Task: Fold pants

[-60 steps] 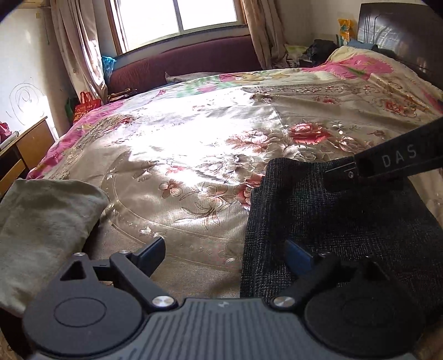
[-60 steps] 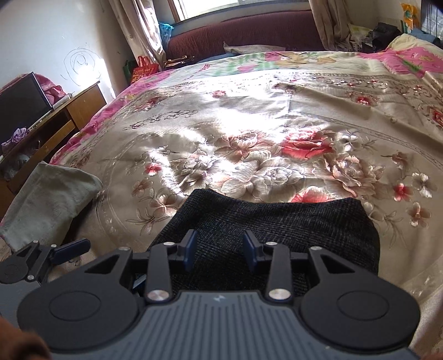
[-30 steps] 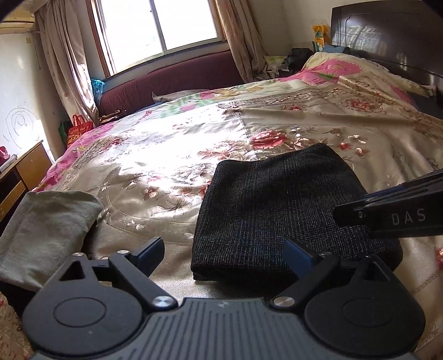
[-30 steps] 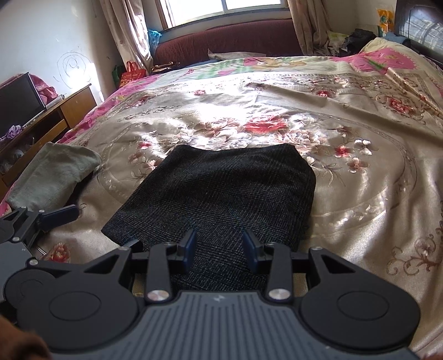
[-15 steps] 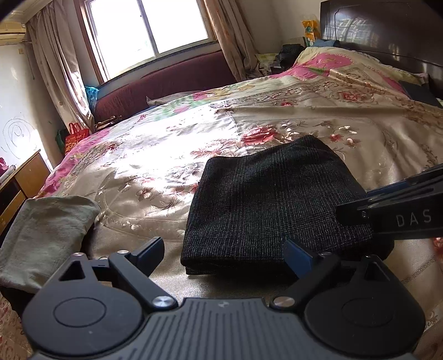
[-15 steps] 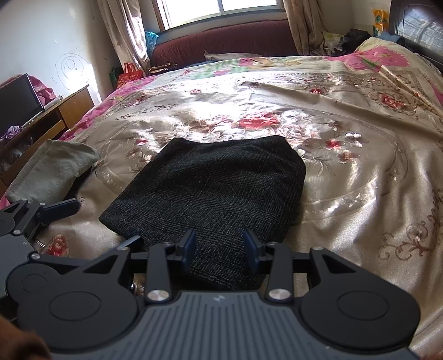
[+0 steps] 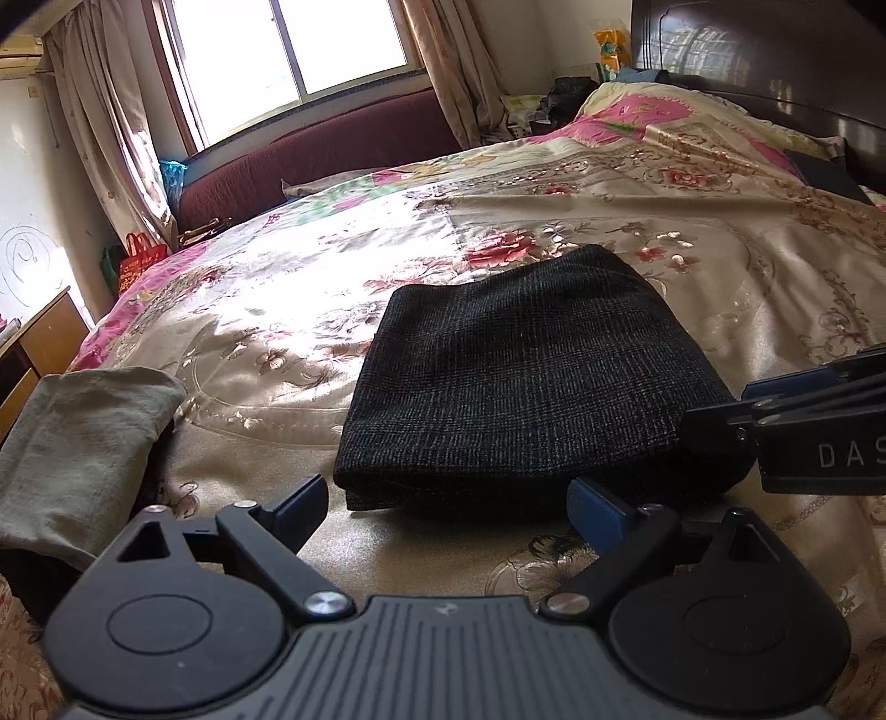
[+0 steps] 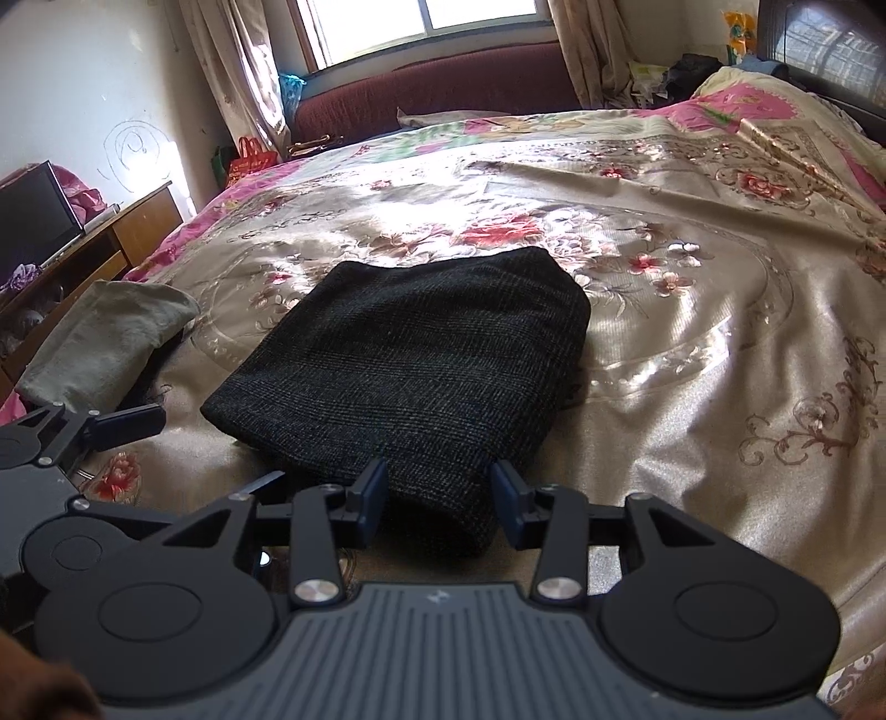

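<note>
The pants (image 8: pixel 404 376) lie folded into a compact dark, fine-checked rectangle on the floral bedspread (image 8: pixel 720 310) of the bed, directly ahead of both tools.

Right tool (image 8: pixel 437 498): the 2 blue-padded fingers (image 8: pixel 372 495) stand partly apart and have just been opening. The near corner of the pants sits in the gap between them. No pad presses the fabric; a strip of cloth shows between each pad and the edge of the gap. In the left wrist view the right tool (image 7: pixel 714 412) enters from the right, with its tips at the right near edge of the pants; whether they touch the fabric there cannot be told.

Left tool (image 7: pixel 448 507): the 2 fingers (image 7: pixel 302 507) stand wide apart with nothing between them. The near folded edge of the pants lies just ahead of the tips, apart from them, with bare bedspread in between. In the right wrist view the left tool (image 8: pixel 124 423) appears at the left, beside the near left corner of the pants and not touching it.

A folded grey-green garment (image 7: pixel 77 437) lies to the left of the left tool, well apart from the pants, at the bed's edge. A dark headboard (image 7: pixel 747 61) stands far ahead on the right. A window (image 7: pixel 293 44) with curtains lies straight ahead beyond the bed.
</note>
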The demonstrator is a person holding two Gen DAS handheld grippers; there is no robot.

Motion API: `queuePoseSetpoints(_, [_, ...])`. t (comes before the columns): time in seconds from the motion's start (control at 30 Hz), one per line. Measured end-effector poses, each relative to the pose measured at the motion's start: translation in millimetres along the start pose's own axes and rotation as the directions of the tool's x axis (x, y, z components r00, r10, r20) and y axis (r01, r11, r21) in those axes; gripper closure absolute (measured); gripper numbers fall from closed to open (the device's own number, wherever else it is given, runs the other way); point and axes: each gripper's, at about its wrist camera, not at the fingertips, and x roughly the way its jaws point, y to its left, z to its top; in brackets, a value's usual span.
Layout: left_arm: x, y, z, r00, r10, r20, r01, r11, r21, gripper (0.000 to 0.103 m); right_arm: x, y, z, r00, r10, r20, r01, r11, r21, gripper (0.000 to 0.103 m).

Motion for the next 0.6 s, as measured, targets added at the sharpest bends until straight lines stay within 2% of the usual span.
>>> queuePoseSetpoints(0.2, [-0.3,-9.0,-6.0,0.999,0.028,-0.02,-0.027,0.999,0.029,0.0,-4.4,-3.8,-12.5,1.0,-0.005,-0.008,0.005,1.0,0.019,0.06])
queuePoseSetpoints(0.37, [0.3,-4.6,-8.4,0.999,-0.027,-0.042,0.026,0.999,-0.029,0.0,-7.9,-6.9,-19.6,1.0,-0.016,-0.008,0.017,0.999,0.033,0.06])
queuePoseSetpoints(0.6, [3.2,-0.3,-9.7,0.997,-0.049,-0.063,0.044,0.996,-0.079,0.0,-6.7,-2.7,-23.7,1.0,-0.009,-0.014,0.009,1.0,0.022,0.059])
